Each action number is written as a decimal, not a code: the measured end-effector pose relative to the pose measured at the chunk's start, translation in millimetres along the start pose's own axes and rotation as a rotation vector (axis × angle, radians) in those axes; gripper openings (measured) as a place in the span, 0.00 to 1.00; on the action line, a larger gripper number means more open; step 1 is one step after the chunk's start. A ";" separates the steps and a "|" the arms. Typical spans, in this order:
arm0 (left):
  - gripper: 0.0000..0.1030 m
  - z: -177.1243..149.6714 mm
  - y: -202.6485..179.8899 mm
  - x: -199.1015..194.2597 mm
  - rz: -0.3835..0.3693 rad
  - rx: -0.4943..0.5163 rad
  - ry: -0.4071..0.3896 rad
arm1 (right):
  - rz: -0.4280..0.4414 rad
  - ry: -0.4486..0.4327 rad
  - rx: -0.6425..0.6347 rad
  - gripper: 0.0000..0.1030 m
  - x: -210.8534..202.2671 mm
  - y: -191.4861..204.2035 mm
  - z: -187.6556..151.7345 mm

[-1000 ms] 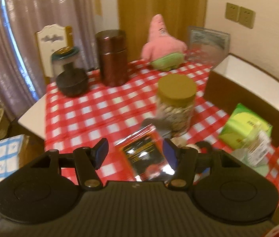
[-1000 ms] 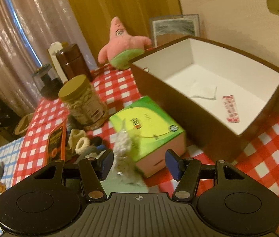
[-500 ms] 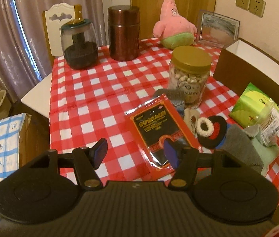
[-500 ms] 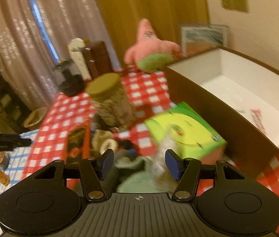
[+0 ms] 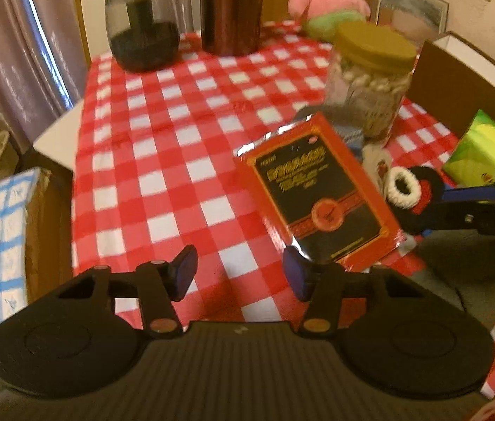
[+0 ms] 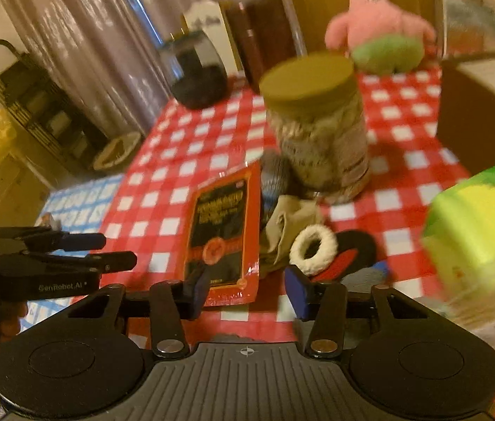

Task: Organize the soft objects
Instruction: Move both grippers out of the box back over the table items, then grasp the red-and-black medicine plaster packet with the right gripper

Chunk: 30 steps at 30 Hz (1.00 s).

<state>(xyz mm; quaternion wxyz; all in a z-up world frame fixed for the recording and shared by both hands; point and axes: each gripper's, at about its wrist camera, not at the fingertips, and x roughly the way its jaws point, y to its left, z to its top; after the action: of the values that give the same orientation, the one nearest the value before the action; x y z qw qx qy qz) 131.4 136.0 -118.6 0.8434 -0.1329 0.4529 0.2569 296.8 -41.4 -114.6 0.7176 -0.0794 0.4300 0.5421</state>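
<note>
A red-and-black foil packet [image 5: 321, 200] [image 6: 224, 231] lies on the checked cloth. Beside it is a soft pile: a white fluffy hair tie [image 5: 401, 189] [image 6: 314, 245], a black-and-red knit piece [image 6: 354, 249], a beige cloth [image 6: 289, 221] and a grey sock [image 6: 275, 175]. My left gripper [image 5: 241, 275] [image 6: 117, 251] hovers low at the packet's near corner, its jaws closing over bare cloth. My right gripper [image 6: 247, 291] [image 5: 447, 203] is also closing; the packet's near edge shows between its fingers, untouched by the pads. A pink plush [image 5: 324, 0] [image 6: 380, 28] sits at the back.
A jar with a tan lid [image 5: 370, 80] [image 6: 317, 129] stands behind the pile. A brown box with a white inside [image 5: 457, 80] and a green tissue box [image 6: 479, 224] are on the right. A dark glass jar [image 5: 142, 31] and brown canister [image 5: 229, 10] stand at the back.
The left gripper sank toward the table, close to the packet, and its jaws narrowed. The right gripper swung left from the green box to the packet and soft pile, its jaws narrowing too.
</note>
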 end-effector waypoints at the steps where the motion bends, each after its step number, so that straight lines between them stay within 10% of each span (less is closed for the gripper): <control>1: 0.46 -0.9 1.5 4.8 -0.009 -0.005 0.009 | 0.001 0.009 0.008 0.45 7.5 -0.5 0.9; 30: 0.24 -5.5 11.5 47.0 -0.146 -0.042 0.051 | 0.197 0.046 0.026 0.20 61.5 10.3 19.8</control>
<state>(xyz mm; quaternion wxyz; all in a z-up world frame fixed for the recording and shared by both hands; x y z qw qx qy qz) 142.7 157.7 -160.6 0.8452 -0.1894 0.4577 0.2007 301.2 17.8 -142.1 0.6519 -0.0399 0.4589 0.6023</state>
